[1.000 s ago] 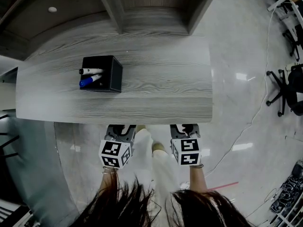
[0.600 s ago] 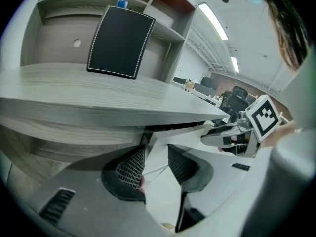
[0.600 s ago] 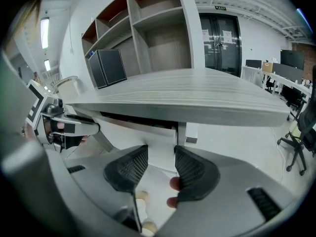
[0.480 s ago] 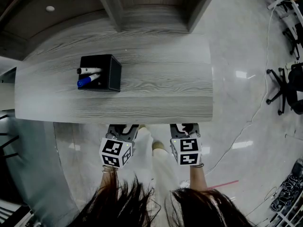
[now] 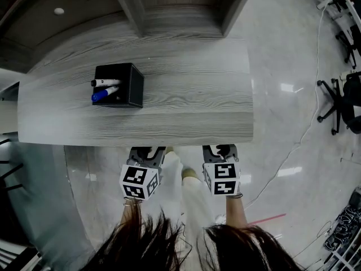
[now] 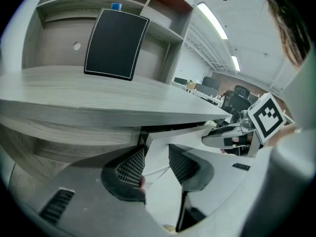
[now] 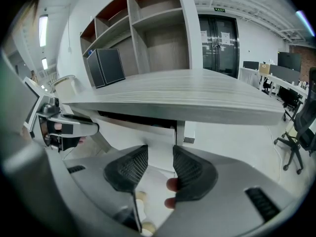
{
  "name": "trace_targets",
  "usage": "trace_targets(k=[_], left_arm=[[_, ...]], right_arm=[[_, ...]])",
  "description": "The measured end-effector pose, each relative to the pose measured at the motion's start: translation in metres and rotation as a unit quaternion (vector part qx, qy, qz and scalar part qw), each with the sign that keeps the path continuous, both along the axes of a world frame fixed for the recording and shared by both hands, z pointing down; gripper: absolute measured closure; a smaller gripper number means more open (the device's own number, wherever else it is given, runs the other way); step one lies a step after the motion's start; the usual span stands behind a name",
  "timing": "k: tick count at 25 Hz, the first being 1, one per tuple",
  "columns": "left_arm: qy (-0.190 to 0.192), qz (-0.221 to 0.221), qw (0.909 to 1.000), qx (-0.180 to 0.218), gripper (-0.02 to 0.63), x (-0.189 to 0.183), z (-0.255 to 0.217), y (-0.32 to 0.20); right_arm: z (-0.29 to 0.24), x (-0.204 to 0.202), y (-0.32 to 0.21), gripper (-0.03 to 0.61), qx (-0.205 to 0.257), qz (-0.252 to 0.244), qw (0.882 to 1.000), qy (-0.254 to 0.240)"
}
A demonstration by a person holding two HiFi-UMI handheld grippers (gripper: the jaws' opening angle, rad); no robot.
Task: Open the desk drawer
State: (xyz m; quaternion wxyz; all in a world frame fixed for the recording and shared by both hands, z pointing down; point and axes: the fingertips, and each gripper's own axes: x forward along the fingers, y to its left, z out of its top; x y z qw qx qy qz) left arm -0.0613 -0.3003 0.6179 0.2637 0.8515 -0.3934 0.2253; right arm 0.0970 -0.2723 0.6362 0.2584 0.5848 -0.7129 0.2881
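Observation:
The grey wood-grain desk (image 5: 169, 112) fills the middle of the head view. Its drawer shows only in the gripper views, as a white front (image 7: 148, 128) tucked under the desktop's edge with a dark gap above it (image 6: 170, 129). My left gripper (image 5: 145, 153) and right gripper (image 5: 220, 151) hover side by side just off the desk's near edge, pointing at it. In the left gripper view the left gripper (image 6: 157, 164) has its jaws wide apart with only the white front beyond them. The right gripper (image 7: 160, 164) is also open and holds nothing.
A black pen holder (image 5: 119, 85) with a blue and a white marker stands on the desk's left half. Shelving (image 5: 180, 4) rises behind the desk. An office chair (image 5: 338, 103) and a cable are on the glossy floor at the right. The person's legs (image 5: 189, 196) are between the grippers.

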Motion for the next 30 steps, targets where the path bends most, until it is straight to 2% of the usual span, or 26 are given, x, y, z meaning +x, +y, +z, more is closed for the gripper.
trace_targets(k=[30], left_arm=[[-0.008, -0.007, 0.9999, -0.006, 0.471, -0.003, 0.000, 0.024]], right_arm=[[0.000, -0.001, 0.023, 0.419, -0.006, 0.001, 1.000, 0.007]])
